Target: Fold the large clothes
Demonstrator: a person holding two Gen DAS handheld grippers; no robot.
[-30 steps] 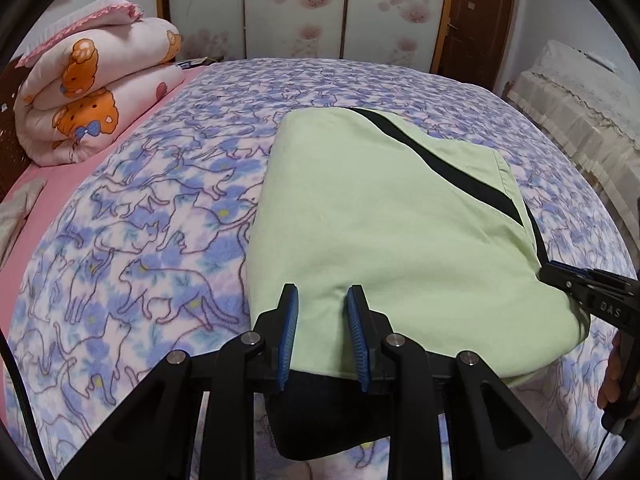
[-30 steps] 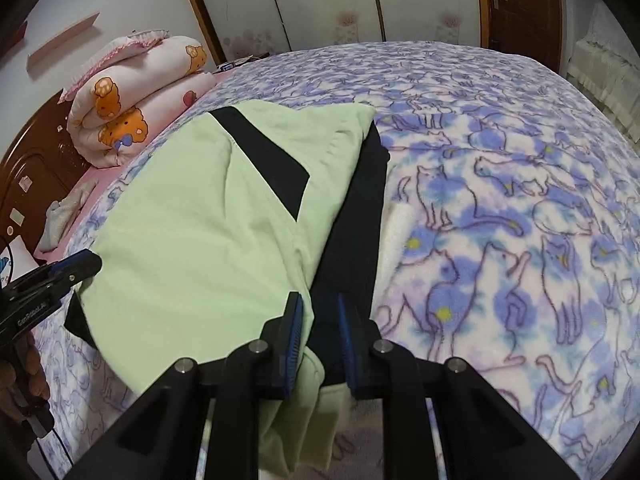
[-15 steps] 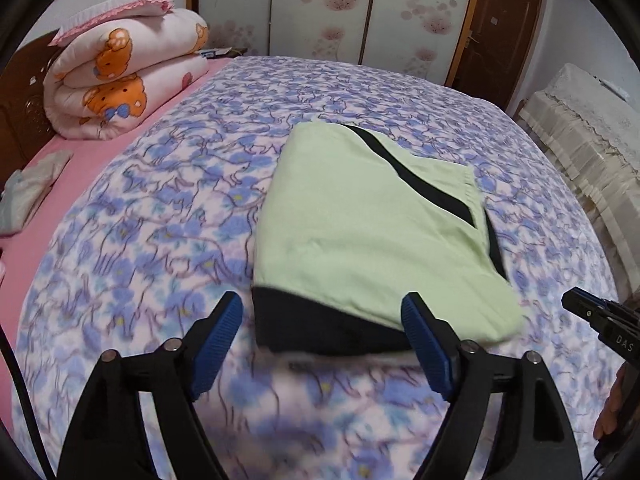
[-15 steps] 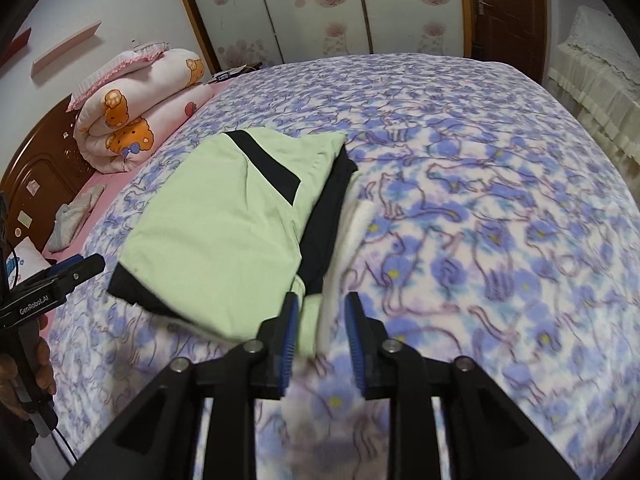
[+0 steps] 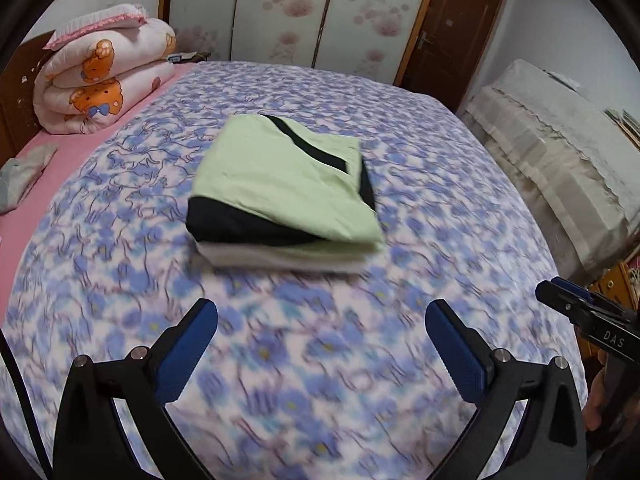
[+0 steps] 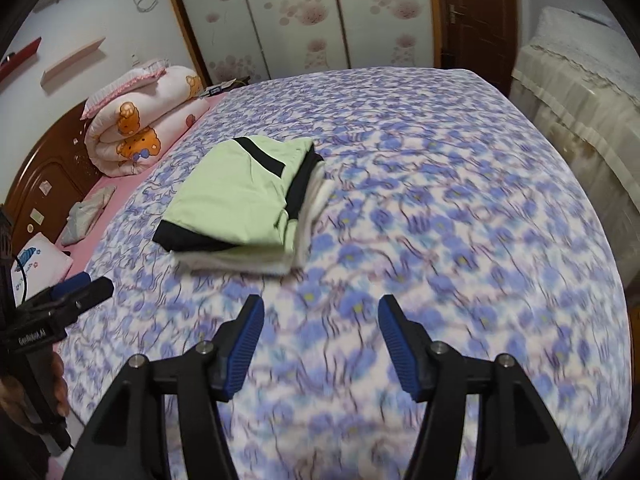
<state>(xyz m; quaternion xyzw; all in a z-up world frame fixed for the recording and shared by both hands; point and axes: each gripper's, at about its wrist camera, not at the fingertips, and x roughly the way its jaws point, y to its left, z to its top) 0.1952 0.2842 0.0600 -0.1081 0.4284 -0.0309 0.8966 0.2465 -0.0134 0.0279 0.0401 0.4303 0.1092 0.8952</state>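
A folded garment [image 5: 280, 184], light green with black bands and a white layer underneath, lies flat as a thick rectangle on the blue cat-print bed cover [image 5: 320, 360]. It also shows in the right wrist view [image 6: 240, 204]. My left gripper [image 5: 320, 336] is open and empty, held back from the garment's near edge. My right gripper [image 6: 320, 328] is open and empty, also back from the garment, near its right corner. The right gripper's tip shows at the right edge of the left wrist view [image 5: 576, 308], and the left gripper shows at the left of the right wrist view [image 6: 68, 300].
A rolled pink bear-print quilt [image 5: 104, 84] lies at the bed's head beside a wooden headboard [image 6: 48, 176]. A small grey cloth [image 5: 20, 172] lies on the pink sheet. A lace-covered piece of furniture [image 5: 560, 152] stands right of the bed. Wardrobe doors [image 5: 304, 12] are behind.
Both grippers let go of the garment's near edge, opened wide and pulled back. The folded garment now lies alone on the bed.
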